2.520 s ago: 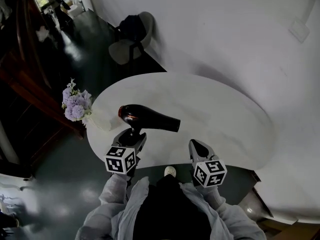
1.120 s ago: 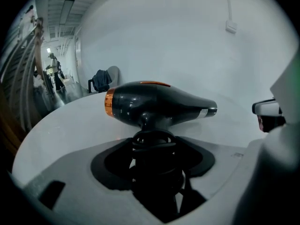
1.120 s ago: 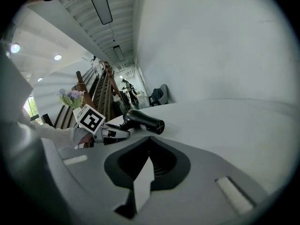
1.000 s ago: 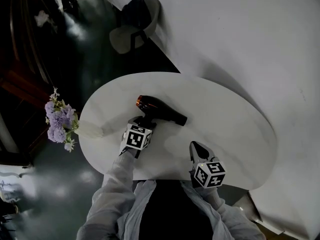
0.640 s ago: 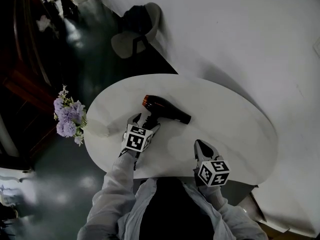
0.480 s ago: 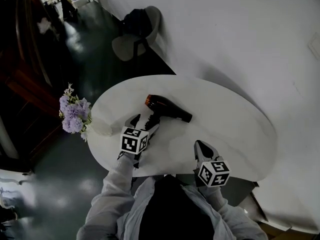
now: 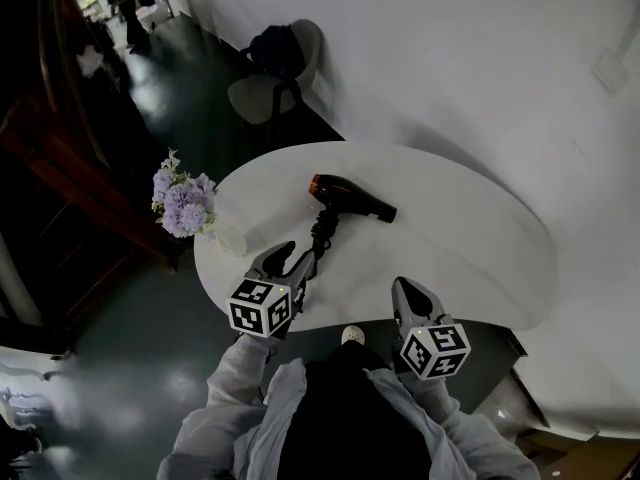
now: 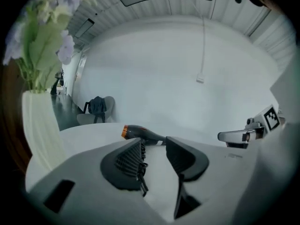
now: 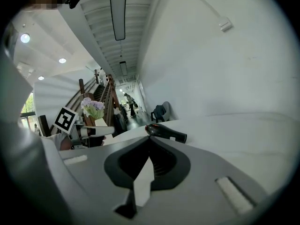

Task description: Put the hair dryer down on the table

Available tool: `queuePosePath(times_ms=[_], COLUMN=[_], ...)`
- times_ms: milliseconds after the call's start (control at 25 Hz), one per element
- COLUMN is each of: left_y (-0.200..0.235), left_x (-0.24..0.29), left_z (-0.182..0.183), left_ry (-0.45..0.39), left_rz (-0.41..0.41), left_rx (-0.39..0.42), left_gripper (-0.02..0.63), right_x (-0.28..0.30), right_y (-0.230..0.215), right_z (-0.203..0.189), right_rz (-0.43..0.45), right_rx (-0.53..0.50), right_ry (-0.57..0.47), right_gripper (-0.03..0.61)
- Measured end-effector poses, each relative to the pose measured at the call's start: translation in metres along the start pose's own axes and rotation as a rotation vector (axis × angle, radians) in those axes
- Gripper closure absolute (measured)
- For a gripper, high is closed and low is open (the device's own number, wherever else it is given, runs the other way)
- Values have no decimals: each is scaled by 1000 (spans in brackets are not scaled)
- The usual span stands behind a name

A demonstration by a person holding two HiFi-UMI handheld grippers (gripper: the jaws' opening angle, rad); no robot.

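Black hair dryer [image 7: 352, 198] well inside table [image 7: 470, 258] rim

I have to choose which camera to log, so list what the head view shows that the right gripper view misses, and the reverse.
Head view only: the person's grey sleeves, the marker cube on the right gripper, the coiled cord of the hair dryer. Right gripper view only: ceiling strip lights, and that gripper's jaws meeting at their tips with nothing between. Both: the hair dryer lying on the white table, the purple flowers, the chair by the wall.
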State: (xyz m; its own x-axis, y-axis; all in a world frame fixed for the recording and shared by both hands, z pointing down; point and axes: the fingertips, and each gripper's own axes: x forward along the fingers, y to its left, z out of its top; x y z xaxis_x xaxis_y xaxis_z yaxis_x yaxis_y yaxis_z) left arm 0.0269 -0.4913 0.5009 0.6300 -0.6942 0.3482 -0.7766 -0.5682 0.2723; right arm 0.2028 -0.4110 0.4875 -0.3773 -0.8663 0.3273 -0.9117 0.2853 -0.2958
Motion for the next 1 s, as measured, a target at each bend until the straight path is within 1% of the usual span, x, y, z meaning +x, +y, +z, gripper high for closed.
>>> queuePosePath(times_ms=[80,200,280,440,520,720,1000], left_y=[-7,-18,-25,-40,-45,-50,-56], left_x=[-19,-46,-64,-103,-119,-148,-164], left_z=[-5,-18,-27,-45,-55,-73,-82], left_ry=[-12,-30,-45,-74,-81,-87,-83], left_rz=[4,-16,-33,-72,-77,-76,-71], left_rx=[28,16,13,47,53,2,-1], left_gripper=[505,565,607,614,614,614,614], right_x=[-9,-24,-35,-56,-64,-85,-99], right_y=[11,25,34,52,60,78,90], right_z=[-6,-18,-26,-45,-53,-67,-72], right_rz=[-15,-30,-32,-25,-22,-10,-13], right_rx=[-23,-59,-59,-68,-78,-69,-67], right_ry=[-1,0,-6,-3,5,0,-9], right_gripper=[571,571,571,571,571,571,571])
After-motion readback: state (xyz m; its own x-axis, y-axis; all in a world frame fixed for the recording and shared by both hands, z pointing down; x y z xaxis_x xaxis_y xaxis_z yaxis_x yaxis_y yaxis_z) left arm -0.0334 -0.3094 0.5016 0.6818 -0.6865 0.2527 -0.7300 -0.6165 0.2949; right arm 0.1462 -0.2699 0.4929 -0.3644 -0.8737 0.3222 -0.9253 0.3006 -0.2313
